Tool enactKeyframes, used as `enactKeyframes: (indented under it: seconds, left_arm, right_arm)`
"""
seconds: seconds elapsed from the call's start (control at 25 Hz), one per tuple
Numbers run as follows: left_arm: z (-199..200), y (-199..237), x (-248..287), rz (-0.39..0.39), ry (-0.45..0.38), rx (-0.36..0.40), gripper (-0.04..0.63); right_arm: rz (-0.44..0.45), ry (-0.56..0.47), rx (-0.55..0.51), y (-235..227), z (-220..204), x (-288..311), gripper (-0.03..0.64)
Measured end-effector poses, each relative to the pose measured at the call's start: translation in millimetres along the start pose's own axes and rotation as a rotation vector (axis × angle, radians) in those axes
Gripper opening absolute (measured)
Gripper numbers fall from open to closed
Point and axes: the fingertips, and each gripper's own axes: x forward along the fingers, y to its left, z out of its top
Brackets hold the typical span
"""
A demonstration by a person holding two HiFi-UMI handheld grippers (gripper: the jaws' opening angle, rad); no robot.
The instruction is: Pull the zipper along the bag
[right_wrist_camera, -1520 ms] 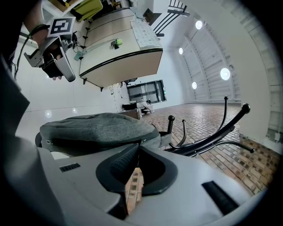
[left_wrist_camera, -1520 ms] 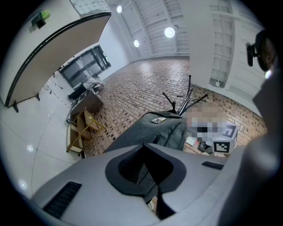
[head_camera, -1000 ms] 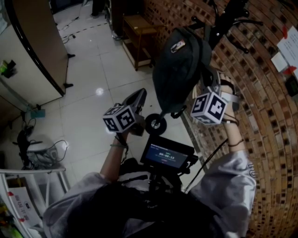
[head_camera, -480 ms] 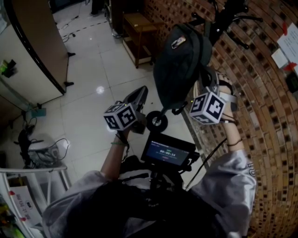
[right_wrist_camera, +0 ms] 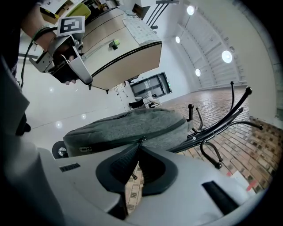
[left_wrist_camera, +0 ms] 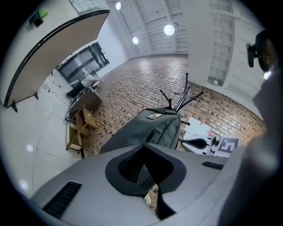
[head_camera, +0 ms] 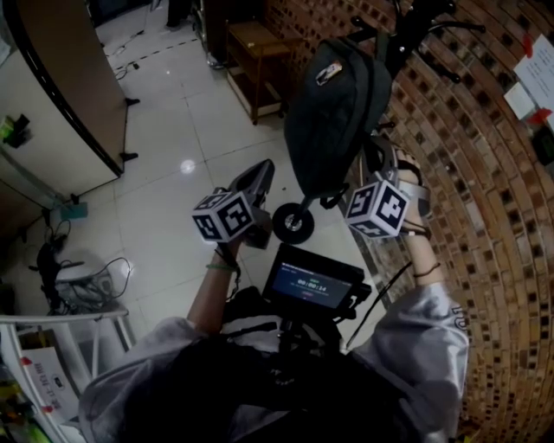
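Observation:
A dark grey backpack hangs on a black coat rack against a brick wall. My right gripper is at the bag's right edge. In the right gripper view its jaws are closed on the zipper pull, on the zipper line that runs along the bag. My left gripper is level, a little left of the bag. Its jaws meet at the tips with nothing visible between them, in line with a side zipper on the bag.
A black wheel sits below the bag. A small screen is mounted in front of the person's chest. A wooden shelf stands by the brick wall. A large curved-edge cabinet is at the left. The floor is tiled.
My right gripper has moved down along the bag's right edge, toward the person. The bag has shifted and tilted slightly. The left gripper has stayed put.

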Motion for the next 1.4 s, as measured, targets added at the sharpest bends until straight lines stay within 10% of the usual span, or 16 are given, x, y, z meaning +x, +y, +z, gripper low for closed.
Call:
enactKeyframes:
  seconds: [1.4]
  left_arm:
    - [-6, -2, -13, 0.019, 0.002, 0.013, 0.008]
  right_arm:
    - [0.044, 0.025, 0.091, 48, -14, -5, 0.026]
